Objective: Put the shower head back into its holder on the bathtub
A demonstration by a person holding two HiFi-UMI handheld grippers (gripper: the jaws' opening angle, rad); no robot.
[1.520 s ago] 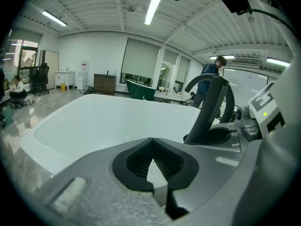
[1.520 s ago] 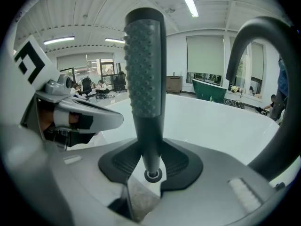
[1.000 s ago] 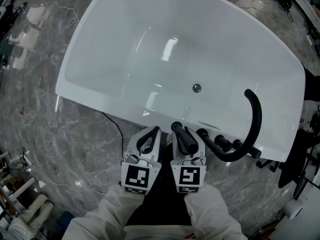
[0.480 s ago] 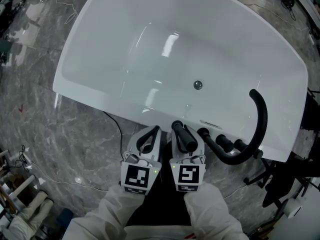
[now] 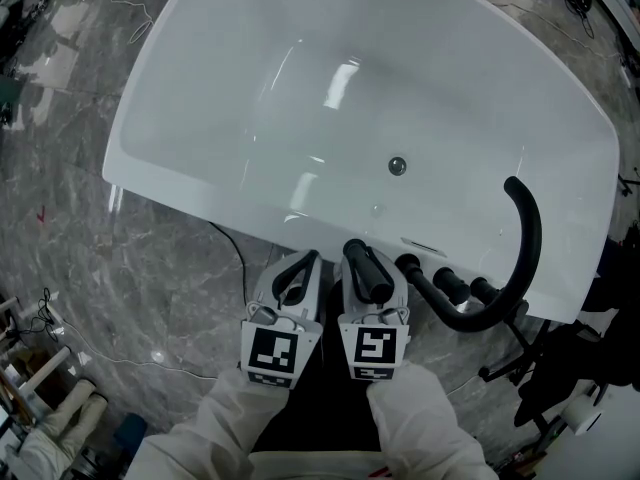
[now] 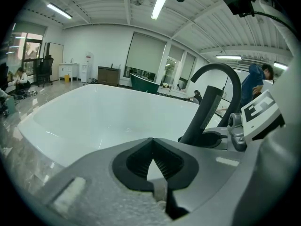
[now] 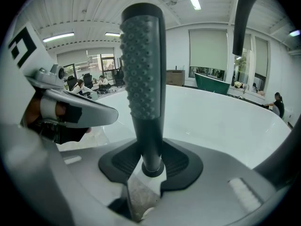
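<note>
In the head view both grippers sit side by side at the near edge of the white bathtub (image 5: 160, 190). The left gripper (image 5: 305, 266) is just left of the right gripper (image 5: 352, 260), and both point at the rim. The black shower head (image 5: 370, 276) stands up out of my right gripper at that rim. The black knobs (image 5: 445, 286) and the arched faucet (image 5: 525, 233) are further right. In the left gripper view, the left gripper (image 6: 151, 147) has its fingers together on nothing. The shower head (image 6: 206, 111) rises just to its right in front of the faucet (image 6: 214, 69). In the right gripper view, the right gripper (image 7: 151, 161) is clamped on the narrow lower neck of the shower head (image 7: 143, 65). Its studded face stands upright towards me, and the bathtub (image 7: 225, 112) lies beyond. A dark collar sits right under the pads against the white rim. I cannot tell whether that is the holder, or whether the stem is seated in it. My read is that the carrying is done and the head is at or in its place. What is left is confirming it is fully down, letting go and backing the gripper off.
</note>
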